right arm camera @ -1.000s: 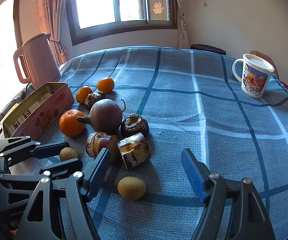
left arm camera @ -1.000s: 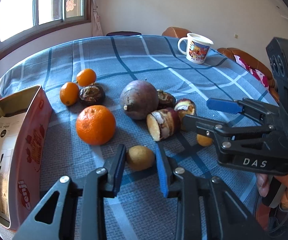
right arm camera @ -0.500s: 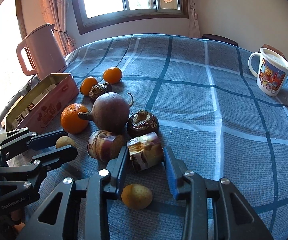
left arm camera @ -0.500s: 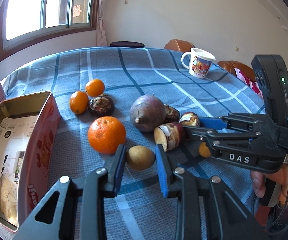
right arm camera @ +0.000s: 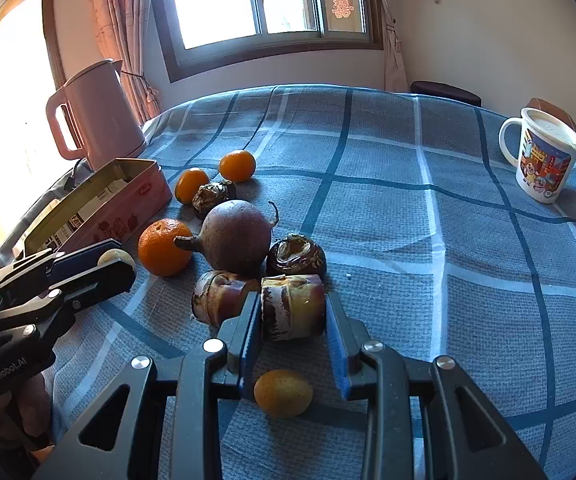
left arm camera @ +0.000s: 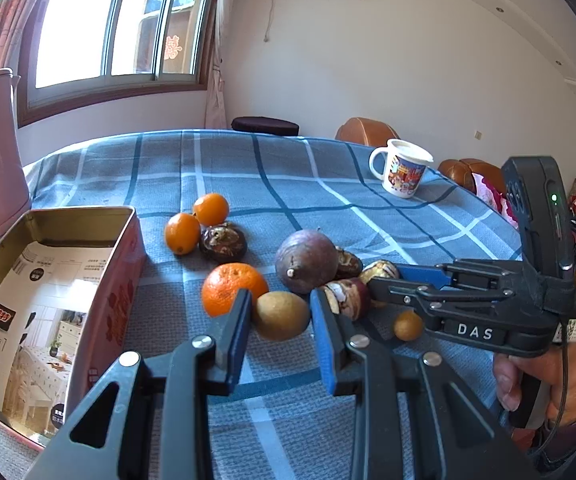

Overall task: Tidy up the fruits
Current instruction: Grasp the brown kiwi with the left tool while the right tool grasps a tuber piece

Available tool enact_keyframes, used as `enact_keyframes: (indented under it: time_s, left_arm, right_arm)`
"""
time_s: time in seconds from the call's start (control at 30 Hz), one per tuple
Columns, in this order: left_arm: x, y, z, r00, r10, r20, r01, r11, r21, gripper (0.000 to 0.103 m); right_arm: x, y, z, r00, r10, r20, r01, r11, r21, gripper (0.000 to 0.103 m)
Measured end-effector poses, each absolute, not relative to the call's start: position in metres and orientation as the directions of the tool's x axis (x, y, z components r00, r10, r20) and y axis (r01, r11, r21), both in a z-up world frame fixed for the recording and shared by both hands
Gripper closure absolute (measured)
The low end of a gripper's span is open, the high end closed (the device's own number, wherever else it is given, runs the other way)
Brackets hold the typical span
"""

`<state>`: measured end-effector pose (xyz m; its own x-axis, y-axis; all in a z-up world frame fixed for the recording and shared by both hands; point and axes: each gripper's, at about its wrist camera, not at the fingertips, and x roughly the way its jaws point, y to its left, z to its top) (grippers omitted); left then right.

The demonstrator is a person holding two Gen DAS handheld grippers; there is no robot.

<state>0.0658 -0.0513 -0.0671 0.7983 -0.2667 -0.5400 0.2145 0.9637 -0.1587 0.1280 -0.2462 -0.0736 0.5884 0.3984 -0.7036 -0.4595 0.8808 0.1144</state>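
Two grippers: each one has a piece between its fingers, and both pieces appear to sit on the blue checked tablecloth point(right arm camera: 467, 216).
Left gripper point(left arm camera: 282, 322): its blue pads stand on both sides of the small brown-green fruit point(left arm camera: 282, 315); the jaws are narrow, and the pads seem to touch it or nearly so, but a firm grip I cannot confirm.
Right gripper point(right arm camera: 292, 334): its fingers are around the cut brown piece point(right arm camera: 292, 306); the left pad lies against it, the right pad is at its edge.
Axis of the cut piece: it lies on its side, the long axis across the jaws, from finger to finger.
Direction to the tin: the open pink tin point(left arm camera: 130, 248) lies to the left of the left gripper, near; from the right gripper it is farther, beyond the big orange point(right arm camera: 164, 246) and the purple round root point(right arm camera: 238, 236).
Nearer arm: the left one, I judge; its way to the tin passes just beside the big orange.
Loose yellow fruit point(right arm camera: 283, 392): under the right gripper, behind the pads, not held.
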Motion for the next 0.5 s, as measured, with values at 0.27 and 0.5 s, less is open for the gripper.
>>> enact_keyframes:
  time_s: [0.27, 0.5]
  left_arm:
    - [0.054, -0.055, -0.06, 0.836, -0.253, -0.486, 0.223, 0.967, -0.121, 0.071]
    - [0.048, -0.054, -0.056, 0.859, -0.239, -0.452, 0.215, 0.971, -0.105, 0.071]
  right_arm:
    - [0.119, -0.25, -0.065, 0.619, 0.429, -0.657, -0.477, 0.871, 0.119, 0.07]
    - [0.112, -0.25, -0.059, 0.647, 0.444, -0.62, -0.492, 0.864, 0.105, 0.07]
